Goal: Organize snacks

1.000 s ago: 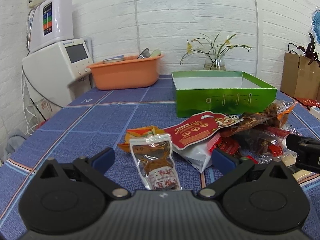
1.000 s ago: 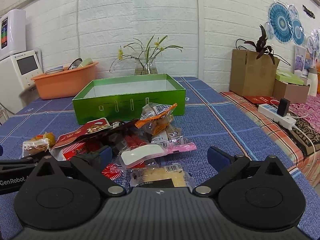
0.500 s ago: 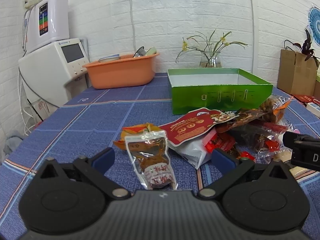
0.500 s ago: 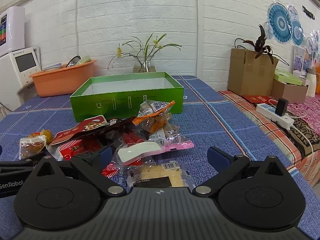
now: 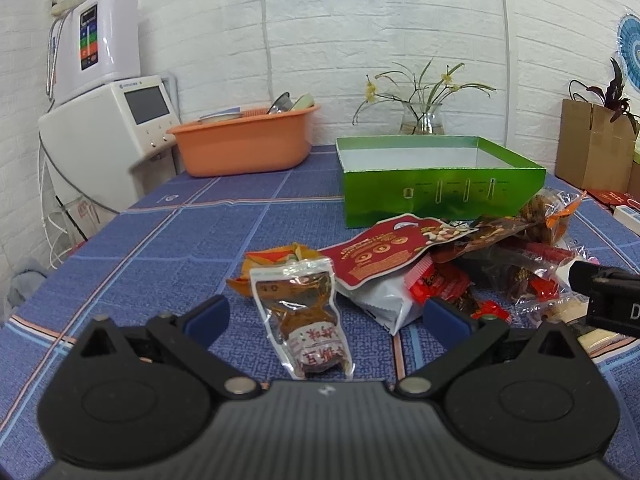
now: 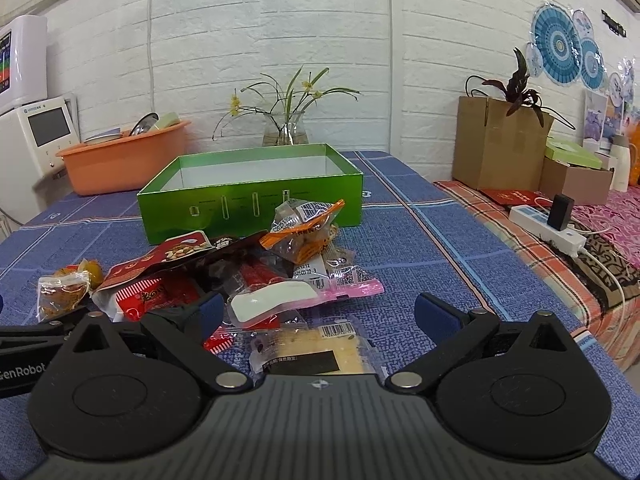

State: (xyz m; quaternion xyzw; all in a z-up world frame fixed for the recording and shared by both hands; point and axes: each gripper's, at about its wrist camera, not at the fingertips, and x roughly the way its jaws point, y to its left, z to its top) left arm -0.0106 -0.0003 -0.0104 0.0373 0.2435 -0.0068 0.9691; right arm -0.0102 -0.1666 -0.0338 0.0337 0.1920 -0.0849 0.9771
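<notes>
A pile of snack packets lies on the blue cloth in front of an open green box (image 5: 436,184), also in the right wrist view (image 6: 248,196). My left gripper (image 5: 326,316) is open, its fingers either side of a clear packet of brown snack (image 5: 306,316). A red nut pouch (image 5: 392,252) lies just beyond it. My right gripper (image 6: 320,314) is open over a white-and-pink packet (image 6: 280,300) and a yellow cracker packet (image 6: 312,354). An orange-trimmed packet (image 6: 304,232) leans near the box. The box looks empty inside.
An orange basin (image 5: 244,144) with dishes and a white appliance (image 5: 108,136) stand at the back left. A vase of flowers (image 6: 286,128) is behind the box. A cardboard box (image 6: 496,144) and a power strip (image 6: 548,226) are on the right.
Both grippers have shifted slightly over the pile; the clear brown packet now sits more centred between the left fingers. Both jaws stay open and nothing is held.
</notes>
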